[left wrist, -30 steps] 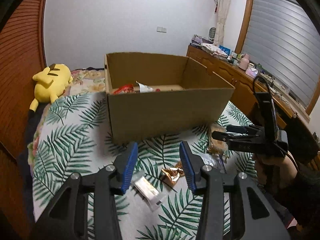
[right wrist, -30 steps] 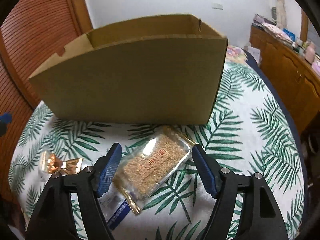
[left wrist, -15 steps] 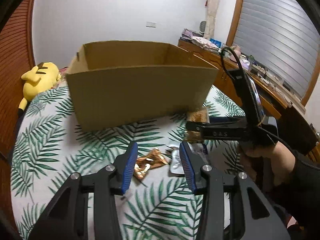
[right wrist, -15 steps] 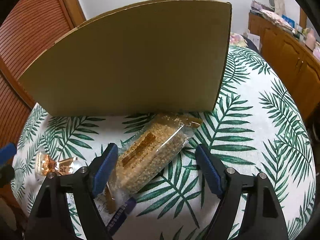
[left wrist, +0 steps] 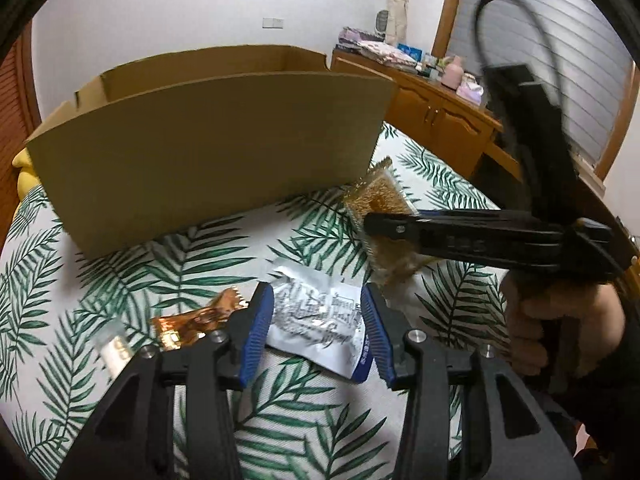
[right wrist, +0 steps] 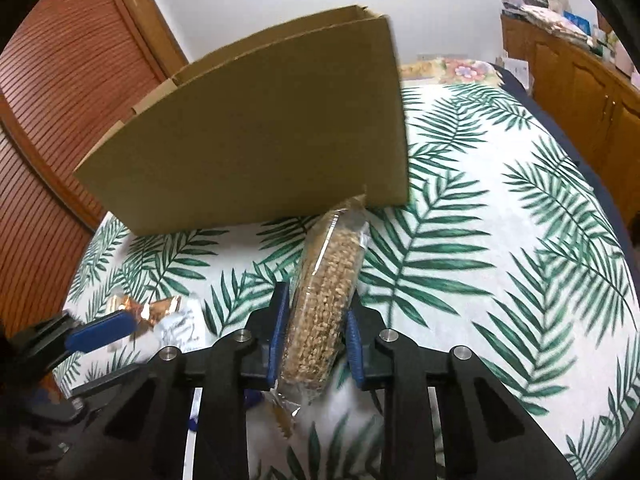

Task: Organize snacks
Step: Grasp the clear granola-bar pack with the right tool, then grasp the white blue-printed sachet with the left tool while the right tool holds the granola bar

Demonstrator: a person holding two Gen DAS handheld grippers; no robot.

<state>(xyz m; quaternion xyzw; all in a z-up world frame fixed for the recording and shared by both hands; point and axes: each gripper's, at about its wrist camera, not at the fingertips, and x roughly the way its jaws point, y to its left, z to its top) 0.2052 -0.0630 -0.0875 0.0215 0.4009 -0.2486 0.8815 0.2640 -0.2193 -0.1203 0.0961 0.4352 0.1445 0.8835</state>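
My right gripper (right wrist: 318, 308) is shut on a clear packet of brown grain bar (right wrist: 332, 256), held on edge and pointing at the cardboard box (right wrist: 260, 128). In the left wrist view that gripper (left wrist: 372, 224) comes in from the right with the packet (left wrist: 376, 196) lifted near the box (left wrist: 208, 152) corner. My left gripper (left wrist: 316, 294) is open, low over the bed. A silver snack packet (left wrist: 320, 328) lies flat between its blue fingers, untouched. A copper wrapper (left wrist: 192, 320) and a small white packet (left wrist: 114, 350) lie to its left.
The bed carries a white sheet with green palm leaves (right wrist: 500, 240). Wooden cabinets (left wrist: 432, 100) with clutter on top stand to the right. A slatted wooden door (right wrist: 52, 120) is on the left, and a yellow plush (left wrist: 22, 172) peeks from behind the box. A person's hand (left wrist: 560, 320) grips the right tool.
The right jaws have closed on the grain bar packet, which now stands on edge instead of lying flat. My left gripper has moved right and lower, from the copper wrapper to the silver packet.
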